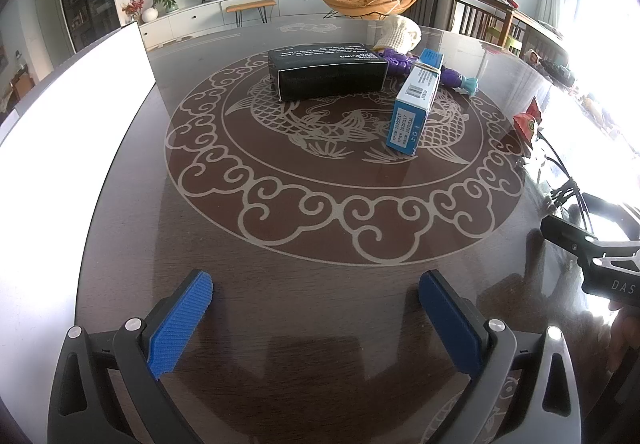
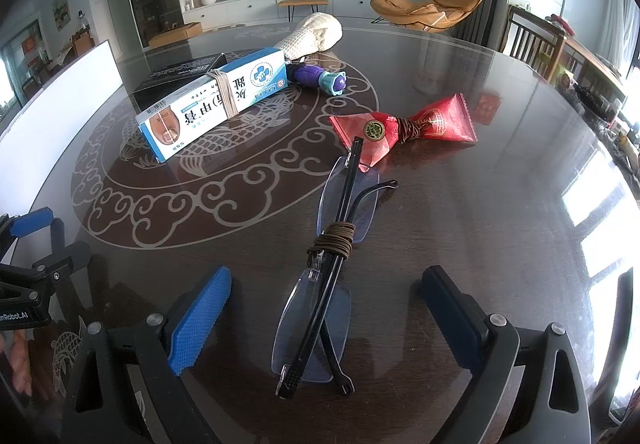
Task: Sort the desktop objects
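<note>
Rimless folded glasses [image 2: 320, 308] lie untouched between the spread right gripper [image 2: 326, 280] fingers.

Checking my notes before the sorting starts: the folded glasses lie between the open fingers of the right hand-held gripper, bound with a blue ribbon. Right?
Not quite. The glasses do lie between the open fingers of the right hand-held gripper, untouched, but the binding is a brown cord, not a blue ribbon. The right wrist view shows it.

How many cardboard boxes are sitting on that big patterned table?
2. The black rectangular cardboard box lies at the far side of the table's fish pattern. The blue-and-white cardboard box with a rubber band leans on it, beside the purple toy. Others may be hidden behind them.
</note>
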The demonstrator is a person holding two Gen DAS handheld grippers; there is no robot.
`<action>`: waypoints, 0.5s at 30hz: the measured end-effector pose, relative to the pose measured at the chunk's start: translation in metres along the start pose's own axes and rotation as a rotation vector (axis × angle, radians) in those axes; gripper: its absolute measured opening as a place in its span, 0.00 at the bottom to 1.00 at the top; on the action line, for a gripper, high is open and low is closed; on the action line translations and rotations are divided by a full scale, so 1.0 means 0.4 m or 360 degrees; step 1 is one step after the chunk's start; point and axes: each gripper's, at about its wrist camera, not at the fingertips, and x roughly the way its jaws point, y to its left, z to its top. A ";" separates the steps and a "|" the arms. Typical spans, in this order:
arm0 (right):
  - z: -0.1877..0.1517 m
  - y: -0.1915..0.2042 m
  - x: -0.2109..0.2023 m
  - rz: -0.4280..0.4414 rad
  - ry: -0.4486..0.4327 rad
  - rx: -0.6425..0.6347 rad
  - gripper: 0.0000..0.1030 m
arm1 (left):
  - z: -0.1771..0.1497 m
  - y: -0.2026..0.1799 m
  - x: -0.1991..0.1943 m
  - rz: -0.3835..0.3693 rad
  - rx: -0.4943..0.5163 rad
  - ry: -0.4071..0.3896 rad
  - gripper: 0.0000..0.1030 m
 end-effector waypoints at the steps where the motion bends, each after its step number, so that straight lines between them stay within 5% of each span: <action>1: -0.001 0.000 -0.001 -0.0002 0.0001 0.0001 0.94 | 0.000 0.000 -0.001 0.0000 0.0000 0.0000 1.00; 15: -0.004 -0.001 -0.001 -0.0002 0.0001 0.0005 0.95 | 0.000 0.000 0.000 0.0000 0.0000 0.0000 1.00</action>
